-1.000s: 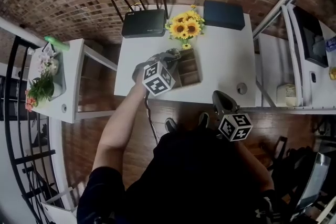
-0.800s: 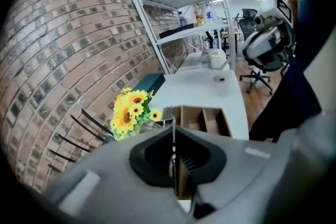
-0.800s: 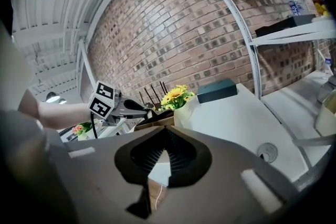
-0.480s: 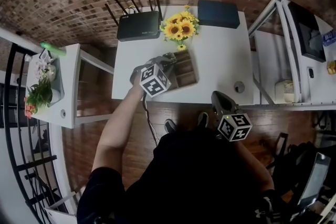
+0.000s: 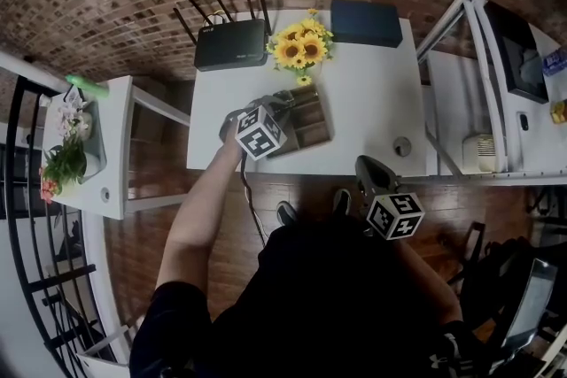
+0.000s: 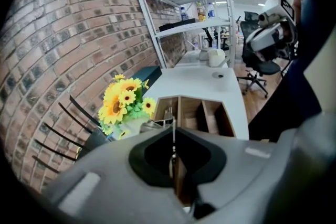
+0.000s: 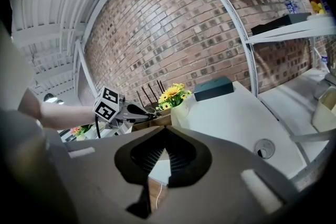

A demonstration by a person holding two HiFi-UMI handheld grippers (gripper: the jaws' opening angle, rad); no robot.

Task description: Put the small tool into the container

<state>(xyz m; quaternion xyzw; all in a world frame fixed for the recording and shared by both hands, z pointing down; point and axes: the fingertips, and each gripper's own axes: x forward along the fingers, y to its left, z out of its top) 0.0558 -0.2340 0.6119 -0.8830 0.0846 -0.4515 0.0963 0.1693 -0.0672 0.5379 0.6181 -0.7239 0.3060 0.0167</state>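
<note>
A wooden container (image 5: 315, 121) with several open compartments lies on the white table (image 5: 372, 93). My left gripper (image 5: 284, 100) hovers over the container's left end, shut on the small tool (image 6: 171, 117), a thin metal rod that sticks out past the jaw tips above the left compartment (image 6: 164, 110). In the left gripper view the container (image 6: 206, 115) lies just ahead of the gripper (image 6: 173, 132). My right gripper (image 5: 366, 166) is off the table's near edge, shut with nothing in it (image 7: 164, 135).
A black router (image 5: 230, 44), a vase of sunflowers (image 5: 299, 49) and a dark box (image 5: 365, 22) stand along the table's far edge. A round cable hole (image 5: 402, 146) is at the near right. A metal rack (image 5: 496, 66) stands to the right, a plant shelf (image 5: 84, 146) to the left.
The head view has shifted slightly. The left gripper stays over the container's left end with the tool in it. The right gripper has barely moved.
</note>
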